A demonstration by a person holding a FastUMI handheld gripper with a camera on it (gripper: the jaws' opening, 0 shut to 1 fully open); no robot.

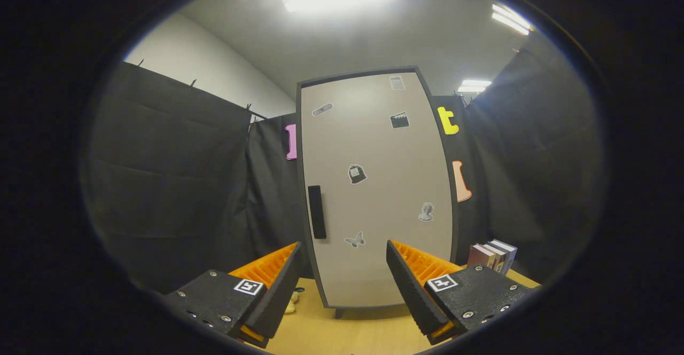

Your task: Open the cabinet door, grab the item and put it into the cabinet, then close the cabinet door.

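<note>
A tall cabinet (374, 184) with a pale grey door stands upright on the wooden table (342, 333), straight ahead of the fingers. The door is closed. It carries several small stickers and a dark vertical handle (317, 211) near its left edge. My gripper (342, 285) is open, with nothing between its fingers, and sits a short way in front of the door's lower part. A small pale item (291, 306) lies on the table by the cabinet's lower left corner, mostly hidden behind the left finger (275, 285).
A few books (492, 255) stand upright on the table to the right of the cabinet. Black cloth walls close in the booth on both sides and behind. Bare tabletop lies between the fingers and the cabinet base.
</note>
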